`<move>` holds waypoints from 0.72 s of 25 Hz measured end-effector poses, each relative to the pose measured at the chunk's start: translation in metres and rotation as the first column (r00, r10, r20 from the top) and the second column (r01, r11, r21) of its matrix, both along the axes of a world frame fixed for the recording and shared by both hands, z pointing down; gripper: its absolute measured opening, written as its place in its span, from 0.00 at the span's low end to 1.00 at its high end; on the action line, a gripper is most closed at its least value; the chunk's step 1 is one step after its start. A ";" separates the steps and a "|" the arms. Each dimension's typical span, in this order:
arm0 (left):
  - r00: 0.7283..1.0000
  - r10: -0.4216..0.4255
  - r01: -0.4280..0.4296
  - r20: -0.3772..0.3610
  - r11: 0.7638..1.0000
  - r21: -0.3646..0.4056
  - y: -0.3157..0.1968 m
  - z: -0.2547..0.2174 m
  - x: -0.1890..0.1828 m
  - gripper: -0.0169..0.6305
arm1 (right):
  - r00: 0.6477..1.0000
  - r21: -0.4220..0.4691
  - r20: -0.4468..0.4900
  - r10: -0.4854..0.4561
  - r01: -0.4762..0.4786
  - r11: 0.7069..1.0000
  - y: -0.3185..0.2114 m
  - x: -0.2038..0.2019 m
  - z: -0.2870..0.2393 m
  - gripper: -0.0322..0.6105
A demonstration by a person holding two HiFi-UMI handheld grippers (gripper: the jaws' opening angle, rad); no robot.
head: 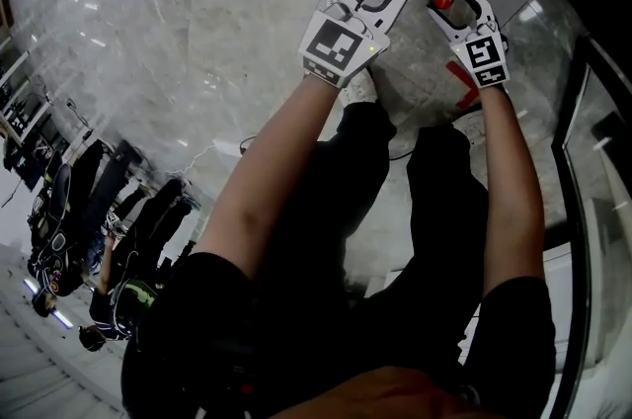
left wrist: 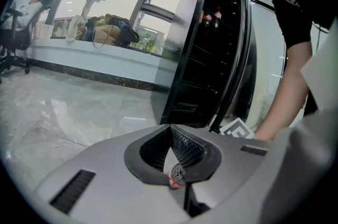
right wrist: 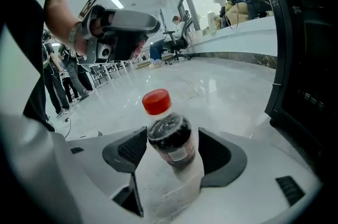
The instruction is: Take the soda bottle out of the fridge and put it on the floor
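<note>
The right gripper [right wrist: 174, 157] has its jaws closed on the bottle [right wrist: 170, 138], one pad on each side of its body, below the red cap [right wrist: 157, 101]. The bottle leans a little, cap uppermost, with dark soda showing under the neck. It is out of the fridge, held over the floor [head: 197, 32] in front of the person's legs [head: 336, 209]. Whether its base touches the floor cannot be told.

Just beside it, the left gripper [left wrist: 170, 130] has its jaw tips together. A small round thing with a red band shows low in the gap behind the tips; what it is cannot be told.

The floor is pale glossy marble. To the right stands the dark fridge [left wrist: 203, 59], with its door [left wrist: 244, 48] open.

Farther off, a ledge [left wrist: 79, 51] under the windows carries bags [left wrist: 108, 33], a person [left wrist: 31, 3] sits at its left end, and a few people [right wrist: 58, 85] stand across the hall
</note>
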State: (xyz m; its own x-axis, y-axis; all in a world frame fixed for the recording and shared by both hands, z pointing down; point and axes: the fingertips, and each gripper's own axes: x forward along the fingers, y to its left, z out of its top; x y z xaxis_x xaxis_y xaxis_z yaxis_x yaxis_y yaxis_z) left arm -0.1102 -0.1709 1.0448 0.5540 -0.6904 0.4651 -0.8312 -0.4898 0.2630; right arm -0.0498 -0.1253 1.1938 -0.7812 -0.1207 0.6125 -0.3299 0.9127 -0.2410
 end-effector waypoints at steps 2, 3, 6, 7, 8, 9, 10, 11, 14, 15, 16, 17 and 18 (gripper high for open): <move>1.000 0.003 -0.003 -0.005 1.000 -0.003 0.004 -0.005 0.004 0.03 | 1.000 -0.006 -0.010 0.011 -0.011 1.000 0.003 0.002 -0.005 0.51; 1.000 0.002 -0.002 -0.007 1.000 -0.004 0.006 -0.009 0.006 0.03 | 1.000 -0.005 -0.014 0.023 -0.023 1.000 0.003 0.004 -0.010 0.51; 1.000 -0.011 0.011 -0.015 1.000 0.000 0.008 -0.029 0.007 0.03 | 0.997 0.002 -0.016 0.074 -0.074 0.997 0.001 0.014 -0.033 0.51; 1.000 -0.014 0.015 -0.019 1.000 0.004 0.008 -0.040 0.007 0.03 | 0.995 0.006 -0.014 0.097 -0.097 0.995 -0.001 0.018 -0.045 0.51; 1.000 -0.016 0.016 -0.023 1.000 0.010 0.007 -0.053 0.008 0.03 | 0.993 0.009 -0.010 0.121 -0.121 0.993 -0.004 0.022 -0.061 0.51; 1.000 -0.015 0.015 -0.027 1.000 0.015 0.007 -0.068 0.009 0.03 | 0.990 0.011 -0.001 0.144 -0.144 0.989 -0.006 0.026 -0.080 0.51; 0.999 -0.014 0.015 -0.031 1.000 0.021 0.008 -0.086 0.010 0.03 | 0.986 0.012 0.012 0.165 -0.165 0.986 -0.008 0.028 -0.102 0.51; 0.999 -0.015 0.016 -0.036 1.000 0.027 0.008 -0.105 0.011 0.03 | 0.982 0.012 0.030 0.185 -0.185 0.983 -0.010 0.029 -0.128 0.51; 0.998 -0.021 0.024 -0.053 0.998 0.057 0.009 -0.177 0.013 0.03 | 0.965 0.016 0.111 0.239 -0.242 0.970 -0.015 0.028 -0.224 0.51; 0.998 -0.021 0.025 -0.059 0.997 0.073 0.009 -0.204 0.014 0.03 | 0.958 0.022 0.141 0.250 -0.255 0.967 -0.016 0.027 -0.259 0.51; 0.998 -0.020 0.026 -0.067 0.996 0.089 0.010 -0.231 0.016 0.03 | 0.952 0.028 0.173 0.253 -0.262 0.965 -0.017 0.025 -0.296 0.51; 0.997 -0.020 0.028 -0.076 0.994 0.105 0.011 -0.258 0.016 0.03 | 0.947 0.035 0.206 0.245 -0.258 0.966 -0.017 0.021 -0.333 0.50; 0.996 -0.018 0.028 -0.083 0.992 0.120 0.012 -0.286 0.017 0.03 | 0.943 0.042 0.241 0.228 -0.245 0.969 -0.015 0.018 -0.372 0.49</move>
State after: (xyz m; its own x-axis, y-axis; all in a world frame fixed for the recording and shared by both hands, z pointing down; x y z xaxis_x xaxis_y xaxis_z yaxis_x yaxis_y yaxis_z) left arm -0.0931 -0.1590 0.7590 0.5699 -0.7521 0.3311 -0.8209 -0.5032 0.2700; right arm -0.0320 -0.1400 0.8221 -0.8442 -0.3560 0.4007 -0.4813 0.8325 -0.2745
